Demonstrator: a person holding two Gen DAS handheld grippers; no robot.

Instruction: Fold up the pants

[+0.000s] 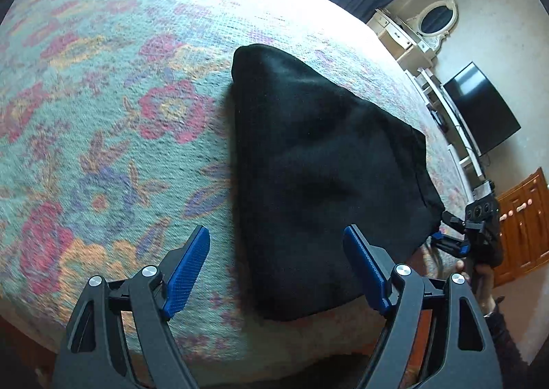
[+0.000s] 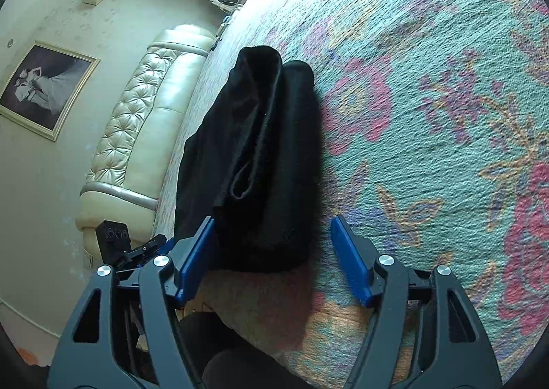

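Note:
The black pants (image 1: 319,166) lie folded into a thick bundle on the floral bedspread (image 1: 103,114). My left gripper (image 1: 276,234) hovers over the bundle's near end, its blue pads (image 1: 187,272) spread wide and pressing on nothing. In the right wrist view the pants (image 2: 260,148) show stacked folded layers with a rolled edge. My right gripper (image 2: 273,220) is open around their near end; its left pad (image 2: 195,258) sits close beside the cloth and the right pad is well clear of it. The right gripper (image 1: 477,227), held by a hand, also shows beyond the bundle's right corner.
The bedspread (image 2: 429,114) stretches wide around the pants. A cream tufted headboard (image 2: 144,121) and a framed picture (image 2: 44,87) stand on one side. A television (image 1: 480,107), a white dresser with an oval mirror (image 1: 435,18) and a wooden door (image 1: 521,224) stand beyond the other edge.

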